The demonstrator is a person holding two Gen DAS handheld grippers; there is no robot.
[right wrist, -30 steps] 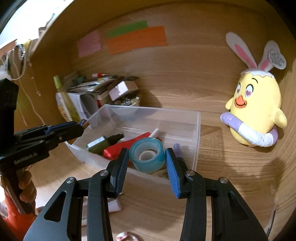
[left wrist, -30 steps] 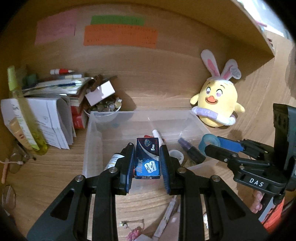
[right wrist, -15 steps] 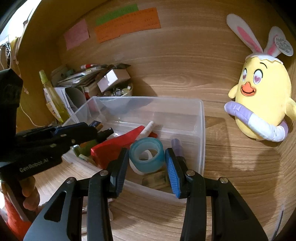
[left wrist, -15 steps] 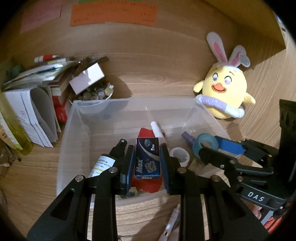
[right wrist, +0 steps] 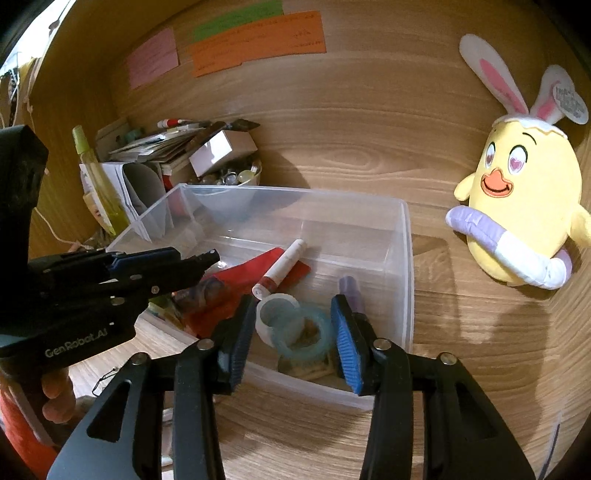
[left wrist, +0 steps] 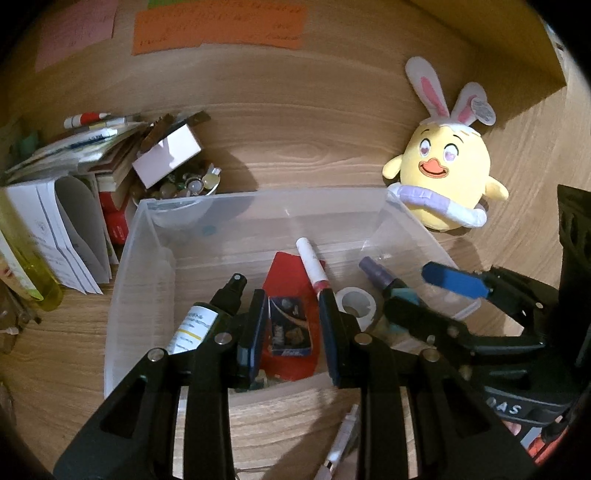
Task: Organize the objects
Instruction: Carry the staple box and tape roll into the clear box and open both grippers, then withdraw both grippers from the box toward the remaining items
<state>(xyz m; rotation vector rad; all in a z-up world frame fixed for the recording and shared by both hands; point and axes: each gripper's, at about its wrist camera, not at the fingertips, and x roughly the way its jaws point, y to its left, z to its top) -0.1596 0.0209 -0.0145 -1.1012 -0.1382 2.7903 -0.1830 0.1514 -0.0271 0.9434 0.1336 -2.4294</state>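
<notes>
Blurred writing on the orange note [left wrist: 218,26]; plush chick [right wrist: 524,206] cut off rightward.

Teal tape roll [right wrist: 306,334], yellow plush chick [right wrist: 524,218], orange note [right wrist: 258,40]

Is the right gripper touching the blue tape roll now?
Apart. In the right wrist view, the right gripper has just opened, and a gap shows on each side of the blue tape roll, which lies in the clear bin.

- The right claw [right wrist: 293,334] is opening its jaws; the blue tape roll [right wrist: 306,338] is lying loose in the bin [right wrist: 408,258].
- The small box [left wrist: 289,326], earlier gripped by the left claw [left wrist: 291,330], is sitting low in the bin, apart from the pads.
</notes>
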